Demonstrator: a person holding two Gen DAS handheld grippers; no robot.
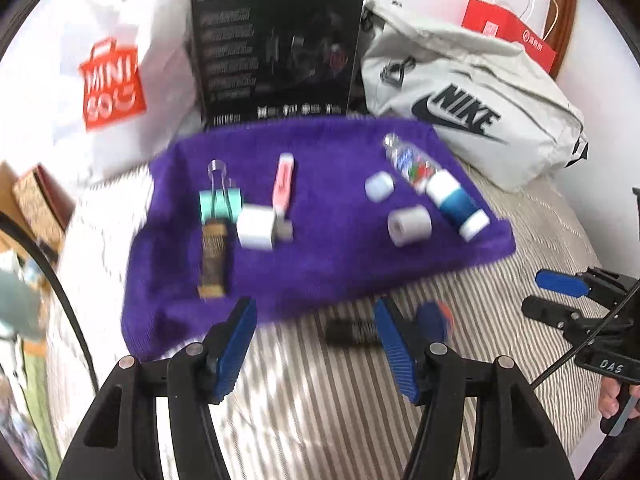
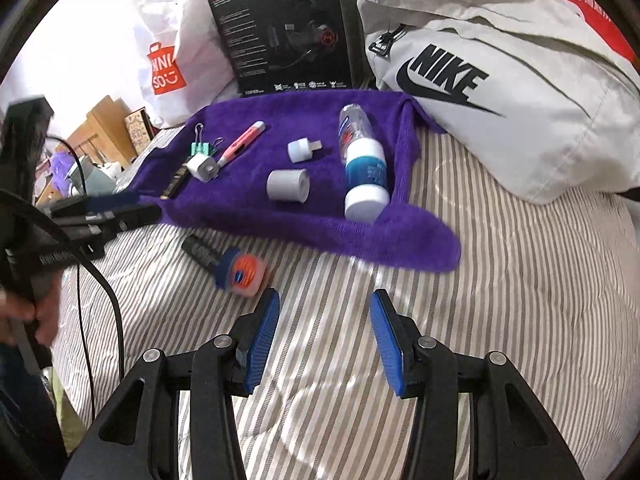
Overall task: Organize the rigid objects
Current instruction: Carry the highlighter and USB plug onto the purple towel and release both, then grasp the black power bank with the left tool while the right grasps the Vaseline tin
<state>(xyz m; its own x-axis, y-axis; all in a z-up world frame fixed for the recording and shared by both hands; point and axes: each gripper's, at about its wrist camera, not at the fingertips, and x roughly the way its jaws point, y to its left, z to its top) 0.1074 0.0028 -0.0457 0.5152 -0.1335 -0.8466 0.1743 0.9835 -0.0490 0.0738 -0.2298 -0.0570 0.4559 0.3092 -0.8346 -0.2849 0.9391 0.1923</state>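
A purple towel (image 1: 328, 264) (image 2: 280, 216) lies on the striped bed. On it rest a teal binder clip (image 1: 220, 202) (image 2: 200, 147), a pink cutter (image 1: 285, 182) (image 2: 242, 144), a white cube charger (image 1: 256, 227) (image 2: 202, 168), a brown stick (image 1: 214, 256), two white cylinders (image 1: 409, 224) (image 2: 288, 185) and a blue-and-white bottle (image 1: 440, 190) (image 2: 364, 168). A black tool with a blue-orange head (image 1: 360, 330) (image 2: 236, 266) lies on the bedsheet just off the towel. My left gripper (image 1: 316, 320) hovers open at the towel's near edge, the tool by its right finger. My right gripper (image 2: 325, 300) is open and holds nothing.
A black Hecate box (image 1: 276, 40) (image 2: 284, 28), a white Miniso bag (image 1: 112, 80), a grey Nike bag (image 1: 472, 92) (image 2: 500, 80) and a red paper bag (image 1: 508, 28) line the back. A cable (image 2: 100, 288) hangs at the left. A hand (image 2: 24, 312) holds the other tool.
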